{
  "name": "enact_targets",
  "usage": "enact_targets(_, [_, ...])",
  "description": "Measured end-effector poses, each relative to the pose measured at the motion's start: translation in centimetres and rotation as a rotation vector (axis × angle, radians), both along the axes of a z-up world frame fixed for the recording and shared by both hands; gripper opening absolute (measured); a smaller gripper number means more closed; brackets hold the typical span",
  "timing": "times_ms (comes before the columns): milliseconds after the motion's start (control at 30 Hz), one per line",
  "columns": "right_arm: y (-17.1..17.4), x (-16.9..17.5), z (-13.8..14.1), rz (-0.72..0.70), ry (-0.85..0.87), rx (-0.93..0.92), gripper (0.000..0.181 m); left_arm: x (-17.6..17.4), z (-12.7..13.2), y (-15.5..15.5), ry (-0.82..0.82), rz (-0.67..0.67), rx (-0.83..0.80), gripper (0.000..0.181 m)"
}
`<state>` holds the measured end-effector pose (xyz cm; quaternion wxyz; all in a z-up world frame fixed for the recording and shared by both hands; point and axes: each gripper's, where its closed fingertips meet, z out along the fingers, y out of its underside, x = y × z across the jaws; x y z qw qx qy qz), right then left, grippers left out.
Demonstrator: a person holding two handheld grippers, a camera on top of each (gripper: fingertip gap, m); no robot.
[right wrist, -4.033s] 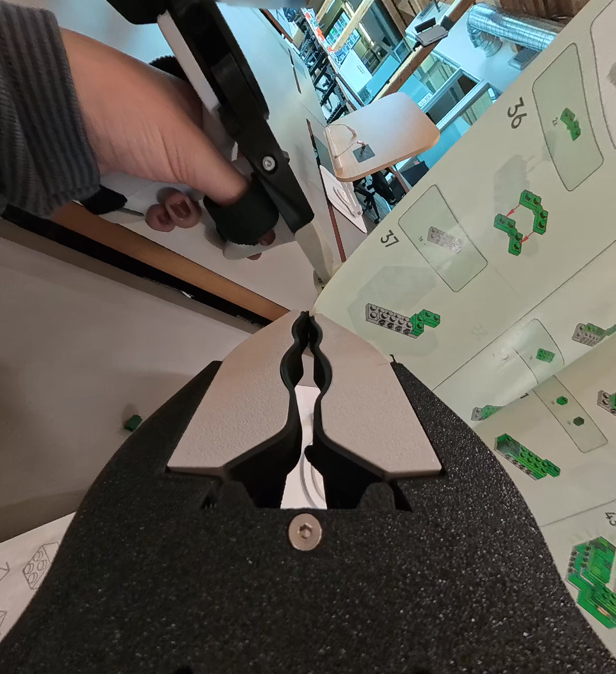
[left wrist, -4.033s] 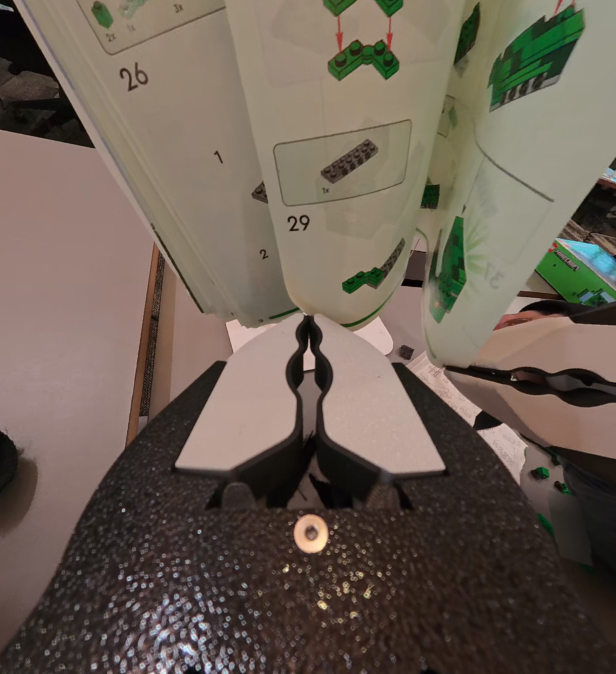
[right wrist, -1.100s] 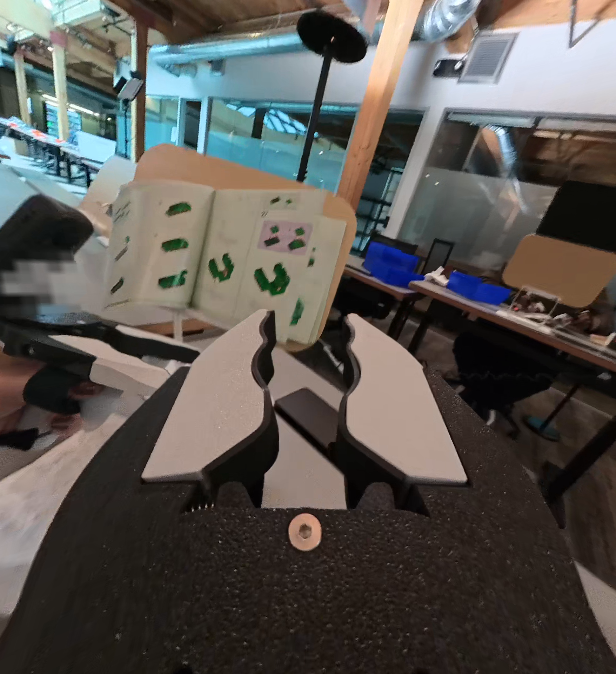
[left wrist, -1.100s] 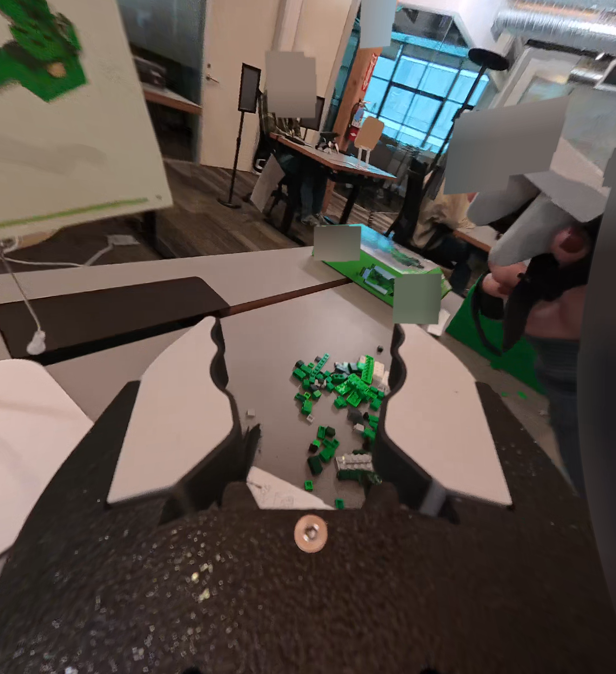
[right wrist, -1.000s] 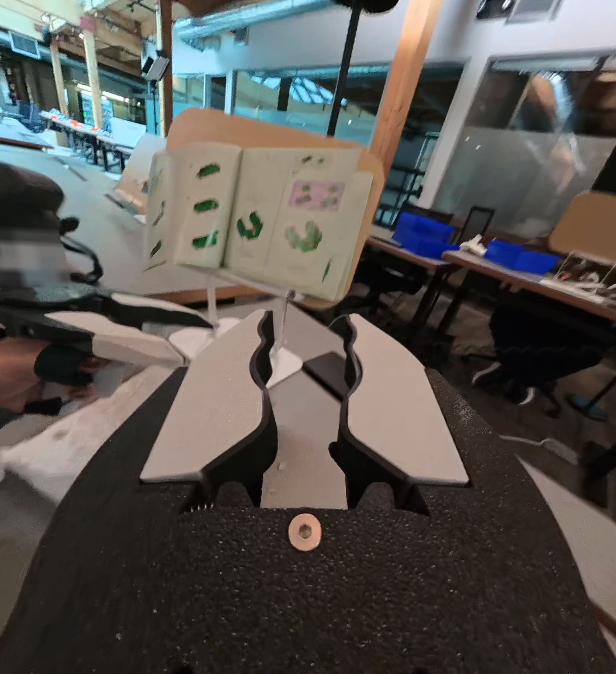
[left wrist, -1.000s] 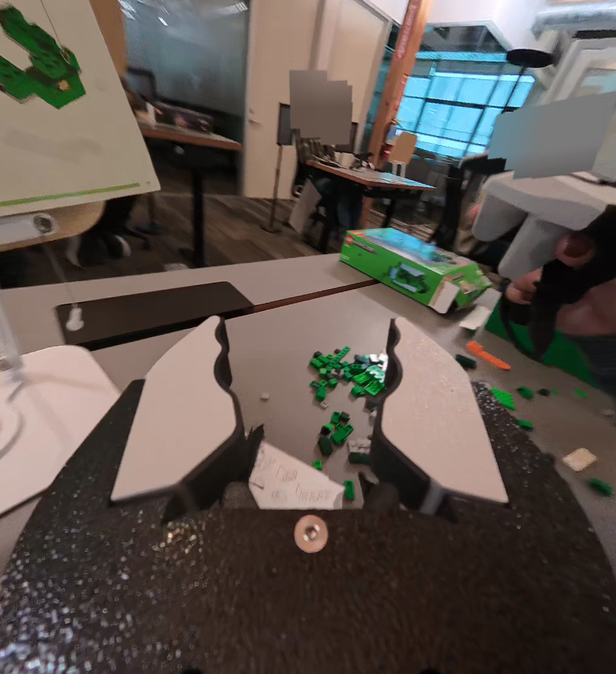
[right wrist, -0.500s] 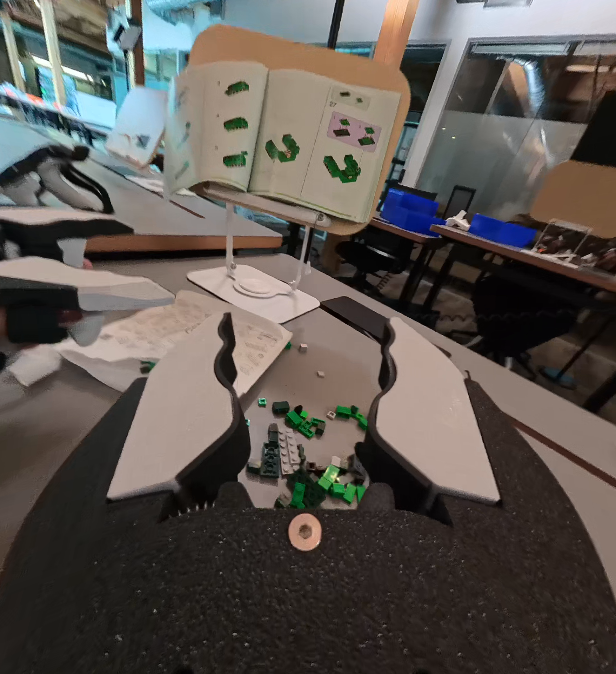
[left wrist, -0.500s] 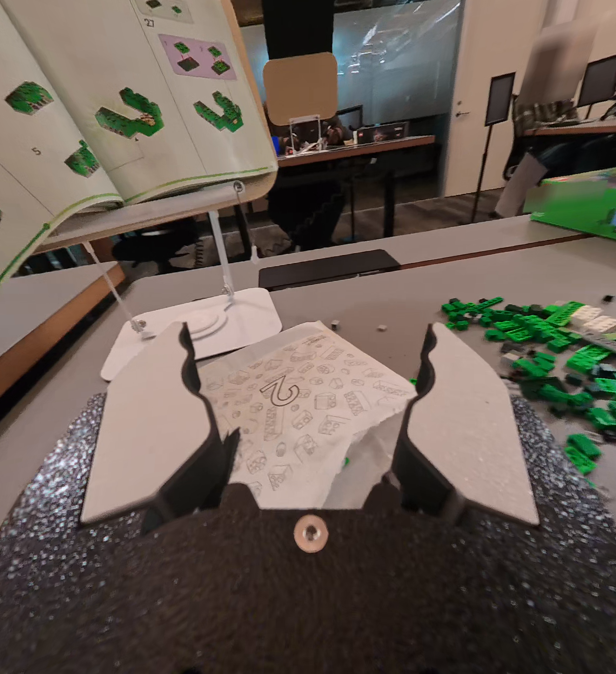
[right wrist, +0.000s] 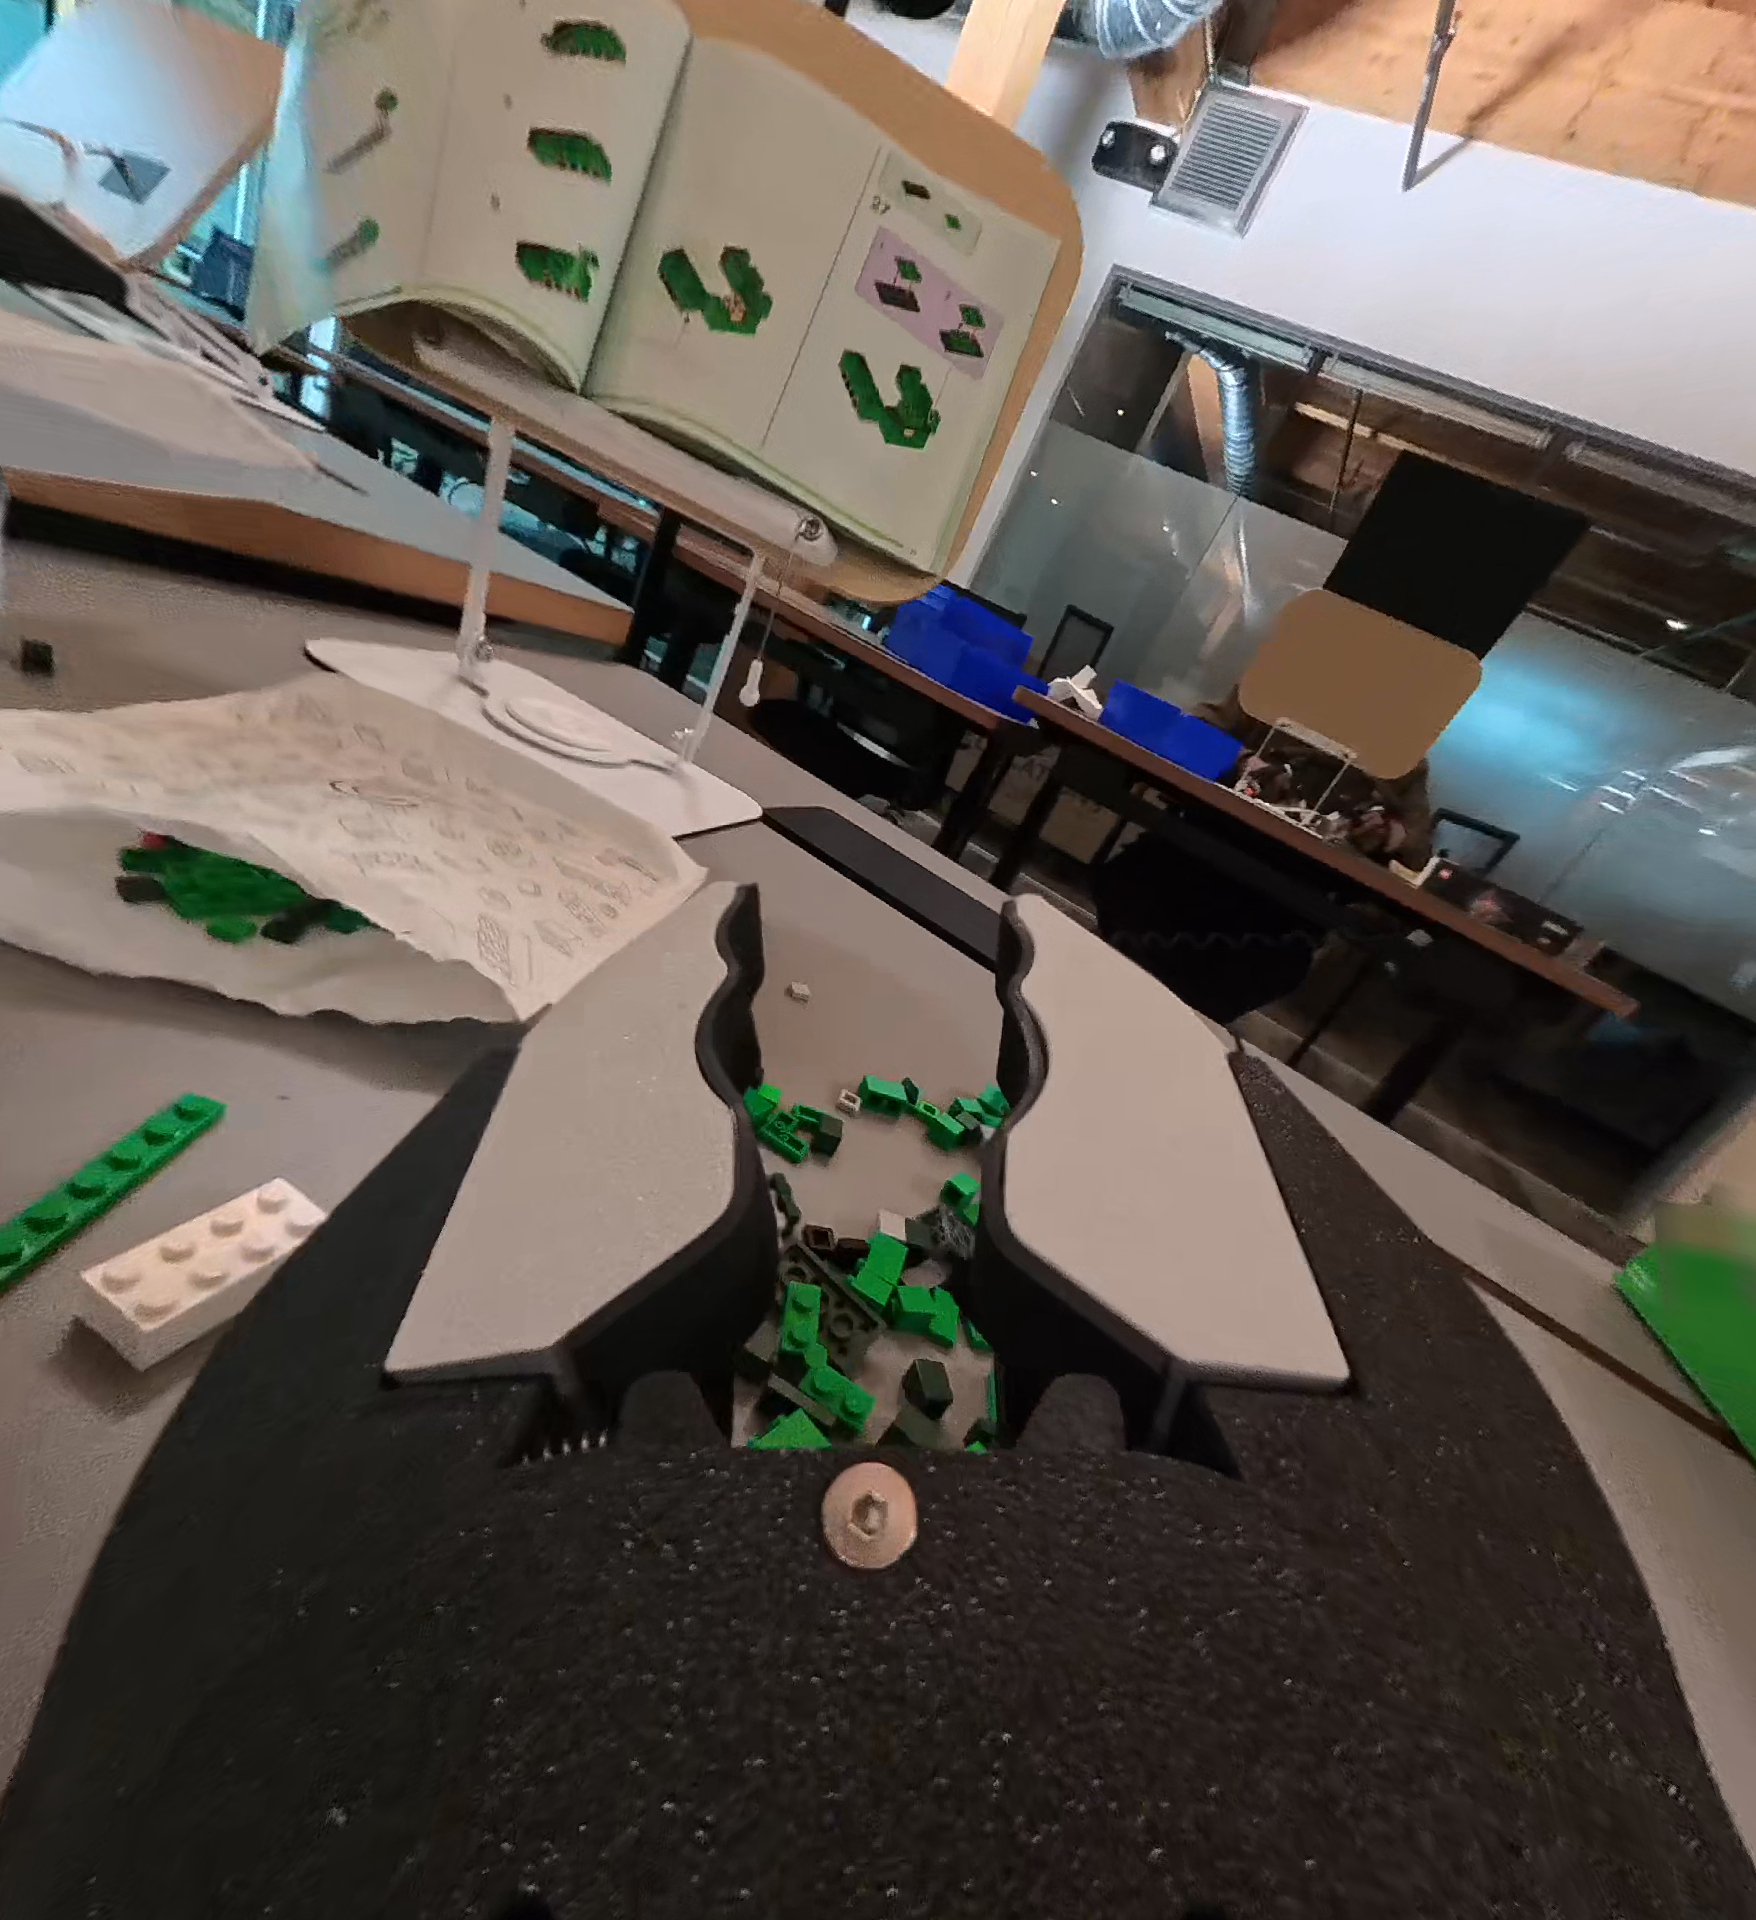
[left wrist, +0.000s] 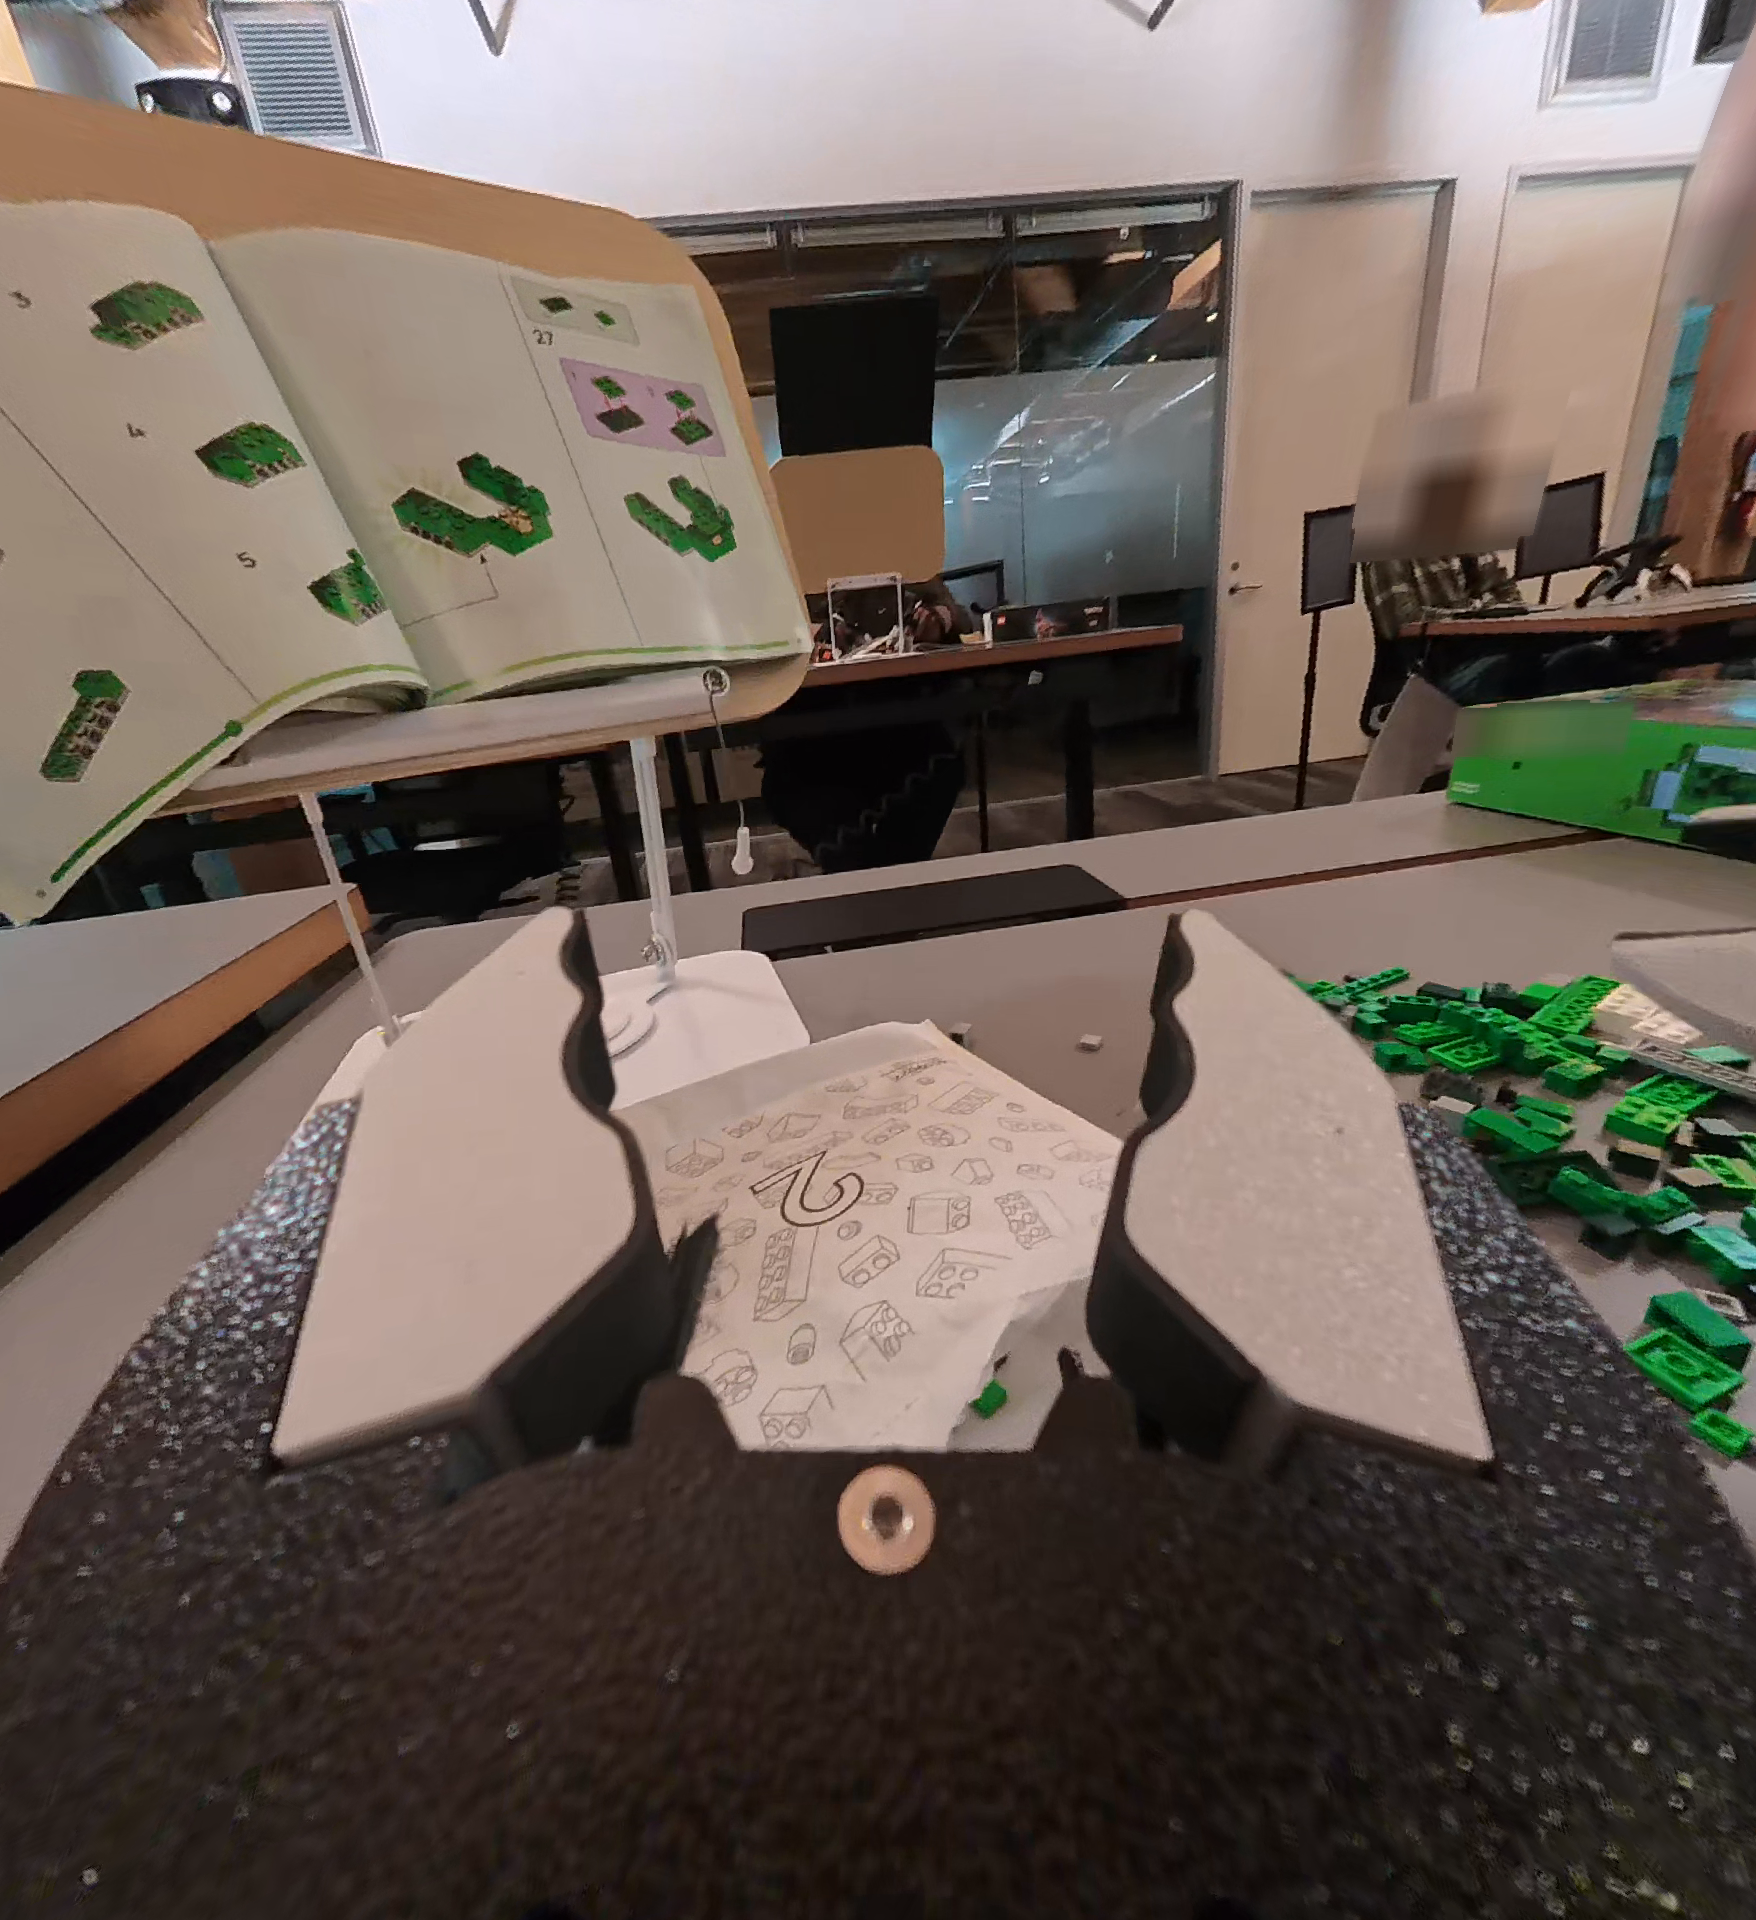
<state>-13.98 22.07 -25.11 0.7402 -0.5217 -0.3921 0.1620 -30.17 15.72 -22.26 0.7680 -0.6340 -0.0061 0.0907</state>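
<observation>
Left gripper (left wrist: 869, 1023): jaws spread wide and empty, held low over the torn white paper bag (left wrist: 884, 1226); whether it touches the bag cannot be told.
Right gripper (right wrist: 874, 997): jaws parted, gripping nothing, held just above the pile of bricks (right wrist: 858, 1288), mostly green with a few dark and grey ones.
Paper bag: lies crumpled on the grey desk (left wrist: 967, 977) in front of the stand's white base (left wrist: 708, 1013); its torn mouth shows green bricks inside (right wrist: 219, 894).
Booklet (left wrist: 354, 499): open on a raised stand with a tan backboard, behind the bag, pages showing green brick drawings.
Loose pieces: a white brick (right wrist: 193, 1273) and a long green strip (right wrist: 63, 1210) lie side by side on the desk, left of the right gripper.
Green box (left wrist: 1643, 764): sits at the far right edge of the desk, beyond the pile.
Black pad (left wrist: 926, 904): flat on the desk behind the bag.
</observation>
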Motion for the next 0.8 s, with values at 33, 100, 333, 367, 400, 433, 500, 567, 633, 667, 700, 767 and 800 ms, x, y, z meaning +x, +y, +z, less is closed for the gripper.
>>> enact_targets(33, [0.2, 0.1, 0.0, 0.001, 0.018, -0.018, 0.042, 0.2, 0.0, 0.1, 0.001, -0.006, -0.003, 0.101])
enact_targets(100, [0.6, 0.6, 0.1, -0.003, 0.052, -0.054, 0.042, 0.3, -0.2, 0.2, 0.002, -0.006, -0.011, 0.100])
enact_targets(333, [0.7, 0.9, 0.2, -0.011, 0.068, -0.055, 0.042, -1.0, -0.3, -0.2, -0.074, 0.028, 0.003, 0.097])
enact_targets(367, [0.7, 0.9, 0.2, -0.012, 0.069, -0.055, 0.042, -1.7, -0.7, -0.3, -0.095, 0.062, -0.019, 0.096])
enact_targets(400, [0.8, 0.9, 0.2, -0.013, 0.069, -0.055, 0.041, -2.6, -1.3, -0.3, -0.113, 0.112, -0.055, 0.096])
enact_targets(433, [0.8, 1.0, 0.2, -0.016, 0.070, -0.055, 0.041, -3.2, -1.9, -0.2, -0.129, 0.135, -0.085, 0.096])
enact_targets(500, [0.8, 1.1, 0.2, -0.019, 0.074, -0.055, 0.041, -3.7, -2.0, -0.3, -0.183, 0.135, -0.080, 0.096])
enact_targets(567, [0.8, 1.1, 0.2, -0.020, 0.078, -0.056, 0.041, -4.2, -1.8, -0.7, -0.212, 0.142, -0.054, 0.094])
enact_targets(633, [0.8, 1.2, 0.3, -0.024, 0.081, -0.053, 0.041, -4.4, -1.6, -1.0, -0.217, 0.149, -0.039, 0.093])
enact_targets(667, [0.9, 1.3, 0.4, -0.025, 0.085, -0.051, 0.040, -4.4, -1.6, -1.0, -0.219, 0.148, -0.036, 0.092])
enact_targets(700, [0.8, 1.3, 0.4, -0.027, 0.088, -0.049, 0.040, -4.3, -1.6, -1.0, -0.220, 0.143, -0.035, 0.092])
enact_targets(767, [0.9, 1.4, 0.5, -0.030, 0.089, -0.047, 0.039, -4.1, -1.6, -0.9, -0.220, 0.132, -0.040, 0.091])
enact_targets(800, [0.9, 1.4, 0.5, -0.032, 0.088, -0.046, 0.039, -4.1, -1.6, -0.9, -0.217, 0.131, -0.038, 0.091])
